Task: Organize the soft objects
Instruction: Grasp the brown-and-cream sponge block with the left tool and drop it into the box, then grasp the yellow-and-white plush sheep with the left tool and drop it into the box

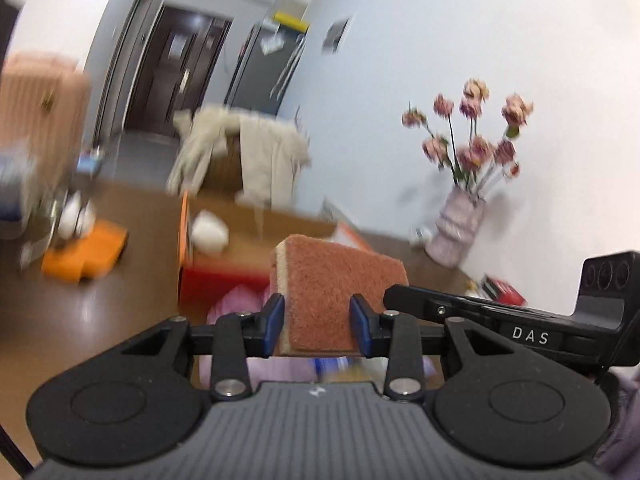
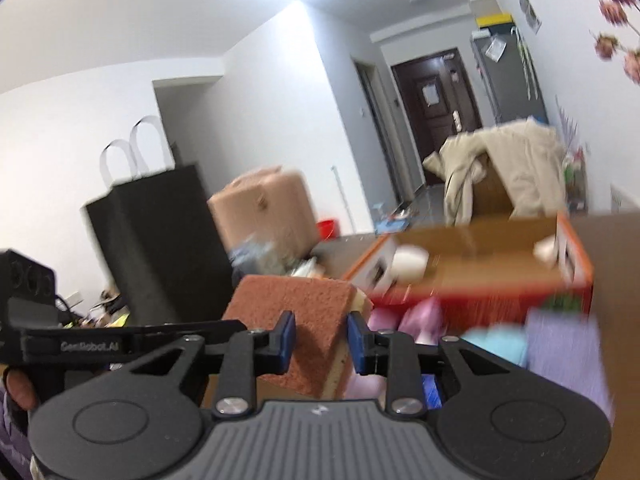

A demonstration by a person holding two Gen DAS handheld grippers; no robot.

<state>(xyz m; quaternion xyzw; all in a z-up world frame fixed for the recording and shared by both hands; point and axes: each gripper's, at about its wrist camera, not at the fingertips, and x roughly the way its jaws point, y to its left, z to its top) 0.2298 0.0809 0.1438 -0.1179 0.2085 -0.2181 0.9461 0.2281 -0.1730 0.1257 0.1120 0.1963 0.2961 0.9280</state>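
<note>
- Cardboard box (image 1: 256,236) with orange trim sits on the brown tabletop (image 1: 132,308). Inside it: a white rounded object (image 1: 209,233) at its left end; right wrist view shows a second white one (image 2: 545,249) at the far right end.
- In front of the box, low: pink soft items (image 1: 236,300), plus light blue (image 2: 496,342) and lilac (image 2: 566,346) soft items in the right wrist view. Blurred, can't tell what holds them.
- Left tool (image 1: 317,325): blue pads clamped on the near end of a sponge (image 1: 340,280). Sponge is held in the air over the pink items, long axis running forward away from the tool, toward the box.
- Right tool (image 2: 321,342): pads clamped on a second sponge (image 2: 288,300), pinching it so the scrub face creases between the pads. It is tilted, long axis going forward and left.
- Both sponges: rust-red coarse scrub face, pale yellow foam layer at the edge.
- Pale ribbed vase (image 1: 458,226) of pink flowers (image 1: 474,128) stands far right by the wall.
</note>
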